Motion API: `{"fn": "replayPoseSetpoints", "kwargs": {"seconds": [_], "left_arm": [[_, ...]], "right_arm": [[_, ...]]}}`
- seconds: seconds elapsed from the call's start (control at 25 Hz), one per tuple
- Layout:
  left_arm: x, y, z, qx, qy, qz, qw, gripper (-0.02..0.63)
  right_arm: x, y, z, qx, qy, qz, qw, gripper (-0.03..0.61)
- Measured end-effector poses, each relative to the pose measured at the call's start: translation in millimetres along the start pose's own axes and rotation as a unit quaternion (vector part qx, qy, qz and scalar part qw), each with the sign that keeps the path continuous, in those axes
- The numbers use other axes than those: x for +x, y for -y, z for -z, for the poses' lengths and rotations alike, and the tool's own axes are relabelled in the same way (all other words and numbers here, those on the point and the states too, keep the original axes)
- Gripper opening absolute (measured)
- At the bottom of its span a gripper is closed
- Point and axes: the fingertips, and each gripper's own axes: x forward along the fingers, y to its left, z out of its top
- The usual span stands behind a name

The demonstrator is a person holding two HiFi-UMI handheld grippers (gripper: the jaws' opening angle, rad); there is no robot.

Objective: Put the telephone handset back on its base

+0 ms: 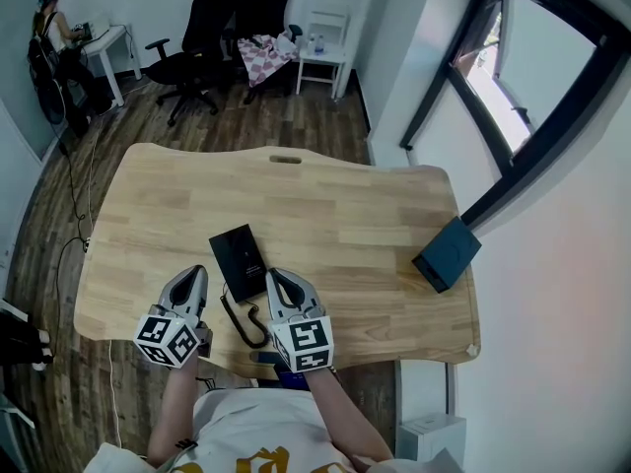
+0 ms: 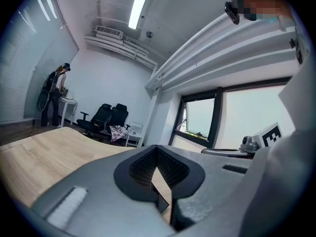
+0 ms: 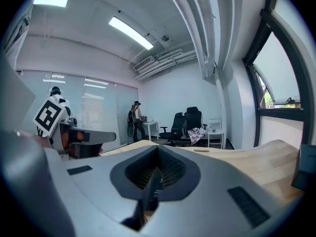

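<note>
Head view: black telephone (image 1: 237, 262) lies flat on the desk (image 1: 345, 215), just ahead of and between my two grippers. Its coiled cord (image 1: 246, 325) curls toward the desk's near edge. I cannot tell handset from base. Left gripper (image 1: 193, 273): fingers closed, nothing held. Right gripper (image 1: 277, 275): fingers closed, empty, just beside the telephone's near corner.

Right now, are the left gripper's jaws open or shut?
Shut. In the left gripper view, the left gripper has its jaws pressed together at the tips, holding nothing.
</note>
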Motion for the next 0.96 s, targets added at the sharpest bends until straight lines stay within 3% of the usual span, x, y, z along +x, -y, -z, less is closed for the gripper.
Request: {"fn": "replayPoseSetpoints", "kwargs": {"seconds": [0.64, 0.96], "left_arm": [[3.1, 0.2, 8.4, -0.010, -0.004, 0.023, 0.9997, 0.003], [15.5, -13.6, 8.9, -0.012, -0.011, 0.013, 0.9998, 0.003]], "right_arm": [[3.4, 0.0, -1.6, -0.001, 0.002, 0.008, 1.000, 0.006], [14.7, 8.9, 4.3, 0.004, -0.006, 0.012, 1.000, 0.006]]}}
